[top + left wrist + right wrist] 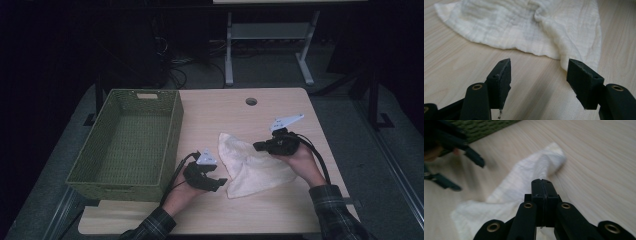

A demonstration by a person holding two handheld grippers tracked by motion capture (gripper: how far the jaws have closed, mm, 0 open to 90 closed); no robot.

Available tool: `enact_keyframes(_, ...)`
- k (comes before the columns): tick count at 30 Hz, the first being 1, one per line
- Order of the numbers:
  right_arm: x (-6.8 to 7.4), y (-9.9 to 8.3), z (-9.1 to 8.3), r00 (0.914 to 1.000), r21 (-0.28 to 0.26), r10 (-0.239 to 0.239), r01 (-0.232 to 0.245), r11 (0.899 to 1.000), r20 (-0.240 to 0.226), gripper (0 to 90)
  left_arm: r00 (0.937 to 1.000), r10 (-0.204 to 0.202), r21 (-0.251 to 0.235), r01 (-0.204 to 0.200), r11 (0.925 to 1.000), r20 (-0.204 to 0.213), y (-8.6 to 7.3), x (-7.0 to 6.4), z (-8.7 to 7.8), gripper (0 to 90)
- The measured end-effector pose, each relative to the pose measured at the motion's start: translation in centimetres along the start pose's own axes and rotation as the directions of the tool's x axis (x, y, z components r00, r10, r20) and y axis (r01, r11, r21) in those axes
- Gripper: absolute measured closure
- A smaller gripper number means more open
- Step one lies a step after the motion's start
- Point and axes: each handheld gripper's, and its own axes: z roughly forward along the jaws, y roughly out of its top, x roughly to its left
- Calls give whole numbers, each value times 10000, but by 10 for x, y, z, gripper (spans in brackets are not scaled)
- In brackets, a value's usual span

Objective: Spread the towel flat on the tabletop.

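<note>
In the left gripper view the left gripper has its jaws spread wide with bare table between them, and nothing is held; the lower parts of both jaws are cut off by the bottom edge. The near hem of the cream cloth lies just beyond the jaw tips, and one hanging corner of it drops close beside the right-hand jaw, though whether cloth and jaw touch there is hard to tell. In the right gripper view the right gripper has its jaws pressed flat together; they sit over the cloth, and the spot where the tips meet the fabric is hidden by the jaws themselves, so I cannot tell whether a fold is pinched between them. Farther off in that view the left gripper shows as a blurred dark shape with its jaws apart. From the high view the left gripper rests at the cloth's near left edge, and the right gripper sits at its far right side, the person's hand wrapped round it. The cloth lies crumpled on the table's right half, beside the green woven basket, whose left wall fades into the dark.
</note>
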Motion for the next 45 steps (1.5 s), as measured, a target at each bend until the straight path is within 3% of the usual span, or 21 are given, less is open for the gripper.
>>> enact_keyframes(5,34,-8,-1,9969,-14,-683,683,9977,-401,895,9999,-41,11,42,10000,-111,0,1,-1,358)
enact_keyframes(11,69,-27,6,9902,291,-1025,1057,9940,-946,894,9997,-188,-53,188,9998,-162,-1,2,-2,358)
enact_keyframes(18,88,-54,30,9861,1236,-933,1105,9862,-1374,888,9997,-183,-5,183,9998,-174,-1,2,-1,358)
enact_keyframes(19,88,-56,33,9847,1404,-1138,1322,9812,-1320,868,9997,-166,2,166,9999,-179,-1,2,-1,358)
enact_keyframes(22,89,-51,28,9858,1202,-1061,1219,9852,-1303,779,9997,-200,14,201,9998,-167,-1,3,-1,358)
enact_keyframes(26,82,-33,9,9895,406,-1092,1134,9927,-944,738,9996,-212,32,213,9998,-171,-1,3,-1,358)
enact_keyframes(30,59,-15,1,9965,76,-776,778,9969,-300,737,9997,-153,-9,153,9999,-192,-1,2,-1,358)
enact_keyframes(34,32,-10,9,9999,371,-96,91,9993,141,735,9998,-111,16,111,9999,-171,-1,2,-1,358)
enact_keyframes(38,13,-14,24,9988,684,475,-484,9965,145,717,9998,-158,24,158,9999,-147,-1,3,-1,358)
enact_keyframes(43,8,-21,41,9961,1395,885,-876,9863,-5,696,9998,-33,80,34,10000,-188,-1,1,0,358)
enact_keyframes(45,7,-23,46,9968,1716,792,-758,9823,-133,801,9998,-28,87,30,10000,-173,-1,1,0,358)
